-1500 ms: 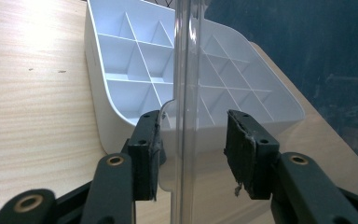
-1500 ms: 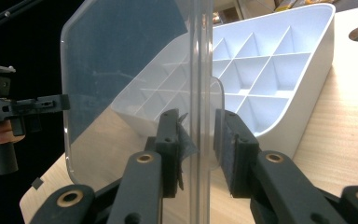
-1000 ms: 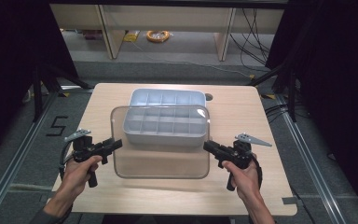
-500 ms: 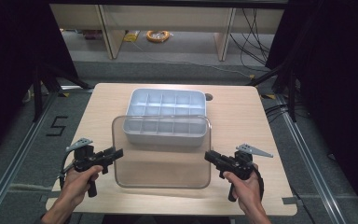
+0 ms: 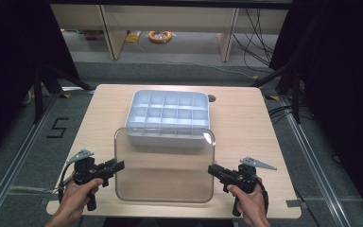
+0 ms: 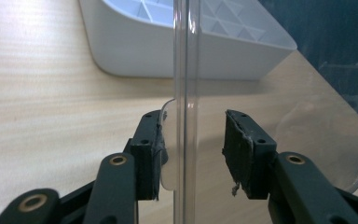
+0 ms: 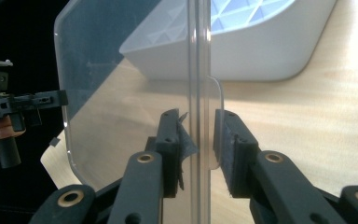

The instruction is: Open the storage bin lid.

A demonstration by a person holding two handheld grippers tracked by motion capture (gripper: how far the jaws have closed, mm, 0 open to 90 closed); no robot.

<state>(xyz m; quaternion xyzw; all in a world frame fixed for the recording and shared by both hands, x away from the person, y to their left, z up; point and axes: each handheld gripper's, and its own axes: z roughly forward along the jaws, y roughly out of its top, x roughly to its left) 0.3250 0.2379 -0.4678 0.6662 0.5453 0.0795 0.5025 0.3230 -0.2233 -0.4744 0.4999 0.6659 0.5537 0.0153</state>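
Clear lid (image 5: 164, 165) over worktop (image 5: 246, 123), near edge of tray (image 5: 167, 116) under its far side. Left claw (image 6: 193, 149) spread around lid edge, right claw (image 7: 198, 140) nearly pinching lid; high view hides both gaps

From above my side of the wooden table (image 5: 246, 127), the high camera is looking forward and down, taking in the whole tabletop and the floor beyond. The left gripper camera is riding low and close, looking along its own jaws at the edge of the clear lid (image 6: 186, 93) and the white compartment tray (image 6: 168, 46) behind it. The right gripper camera is facing the opposite edge equally near, sharing lid, tray and table with both other views, and catching the left gripper (image 7: 51, 99) farther off.
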